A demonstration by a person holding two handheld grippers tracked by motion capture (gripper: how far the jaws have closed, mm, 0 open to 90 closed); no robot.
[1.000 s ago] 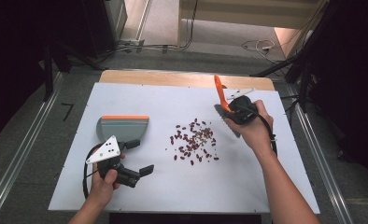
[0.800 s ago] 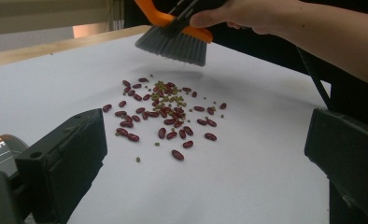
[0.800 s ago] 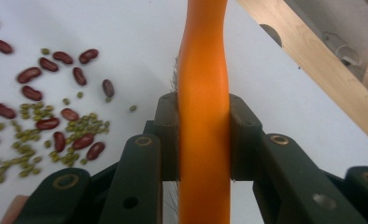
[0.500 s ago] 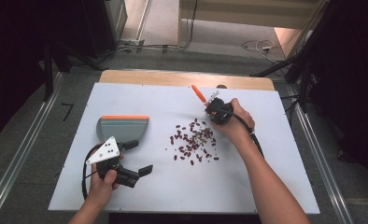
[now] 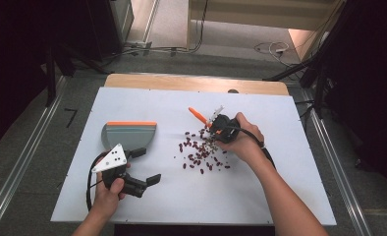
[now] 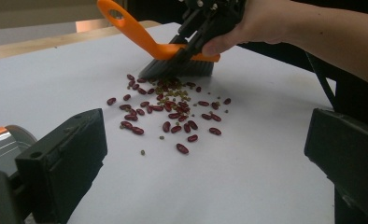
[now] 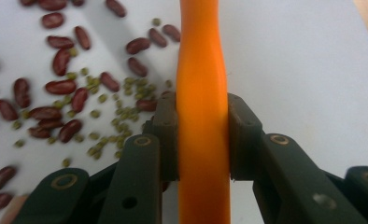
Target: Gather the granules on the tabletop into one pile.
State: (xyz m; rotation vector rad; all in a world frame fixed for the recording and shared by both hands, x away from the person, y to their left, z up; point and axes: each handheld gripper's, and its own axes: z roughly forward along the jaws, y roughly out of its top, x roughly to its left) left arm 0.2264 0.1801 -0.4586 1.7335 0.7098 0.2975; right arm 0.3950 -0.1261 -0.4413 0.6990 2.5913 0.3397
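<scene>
High view, one brush [image 5: 201, 117] gripped by right fingers [image 5: 214, 129], left fingers [image 5: 146, 166] open, one dustpan [image 5: 129, 134], scattered beans [image 5: 201, 155].

High view overhead; gripper views low, close — all share beans [image 5: 201, 152].

Matt board, glossy plastic and beans

The brush [image 7: 203, 116] handle looks smooth orange plastic; the beans [image 6: 173, 112] are glossy; the table [image 5: 280, 196] top is matt white, wood-edged; the dustpan [image 5: 127, 135] seems grey plastic.
</scene>
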